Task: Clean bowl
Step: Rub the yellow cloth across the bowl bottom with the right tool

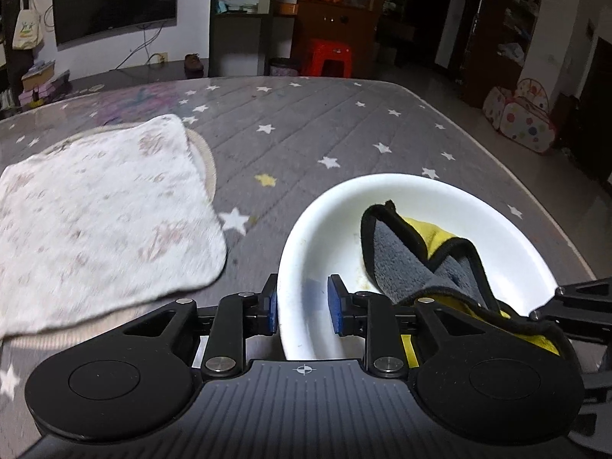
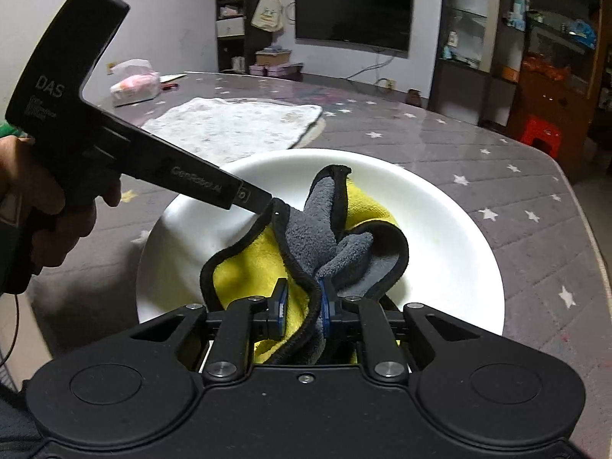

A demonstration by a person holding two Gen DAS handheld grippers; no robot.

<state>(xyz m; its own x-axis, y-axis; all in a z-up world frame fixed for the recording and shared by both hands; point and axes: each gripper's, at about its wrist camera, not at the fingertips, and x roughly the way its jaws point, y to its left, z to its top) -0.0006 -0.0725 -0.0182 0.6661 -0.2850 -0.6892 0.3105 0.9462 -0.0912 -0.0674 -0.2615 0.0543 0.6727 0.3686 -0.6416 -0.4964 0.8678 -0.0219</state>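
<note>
While the left wrist view looks along its own fingers, the left hand-held gripper (image 1: 302, 300) stands clamped on the near rim of the white bowl (image 1: 440, 206), one blue pad outside the wall and one inside. Straight ahead of it, in the bowl, lies the grey-and-yellow cloth (image 1: 424, 264); off to its left a pale patterned towel (image 1: 99, 214) rests on the starred desk (image 1: 306, 130).

From the right wrist view, the right hand-held gripper (image 2: 302, 306) is pinched narrow on a bunched fold of the cloth (image 2: 329, 244), directly in front of it inside the bowl (image 2: 451, 229). This bowl looks rigid, smooth and probably slippery and breakable, so the rim is the sensible hold; the cloth is soft and limp, best gathered by a thick fold.
</note>
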